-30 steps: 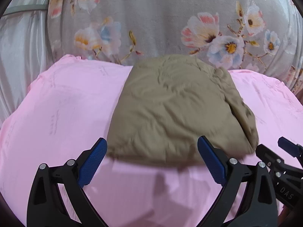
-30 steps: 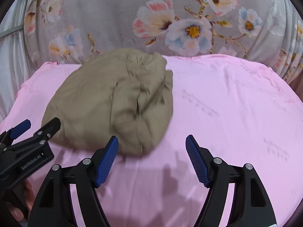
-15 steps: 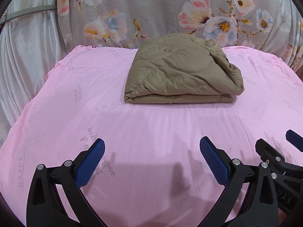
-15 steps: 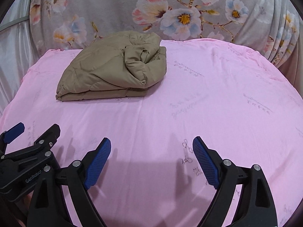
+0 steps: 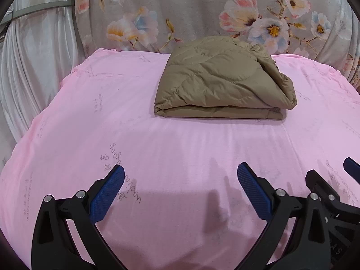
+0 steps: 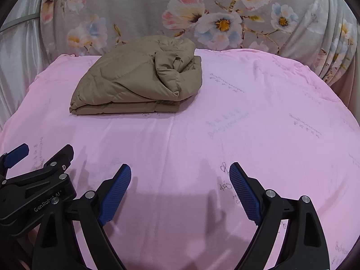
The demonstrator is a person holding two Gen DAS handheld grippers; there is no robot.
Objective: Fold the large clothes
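The left gripper [image 5: 180, 184] and right gripper [image 6: 180, 182] both stand spread wide with nothing between their blue pads, the right one's jaws having just been opening. The folded tan quilted jacket [image 5: 222, 78] lies in the upper middle of the left view, upper left of the right view, well apart from both grippers. It rests on a pink sheet [image 5: 180, 148], with a grey floral cloth [image 5: 202, 6] behind.

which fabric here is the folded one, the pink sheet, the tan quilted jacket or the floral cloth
The tan quilted jacket: it sits as a compact stacked bundle on the pink sheet, which lies spread flat, while the floral cloth hangs behind.
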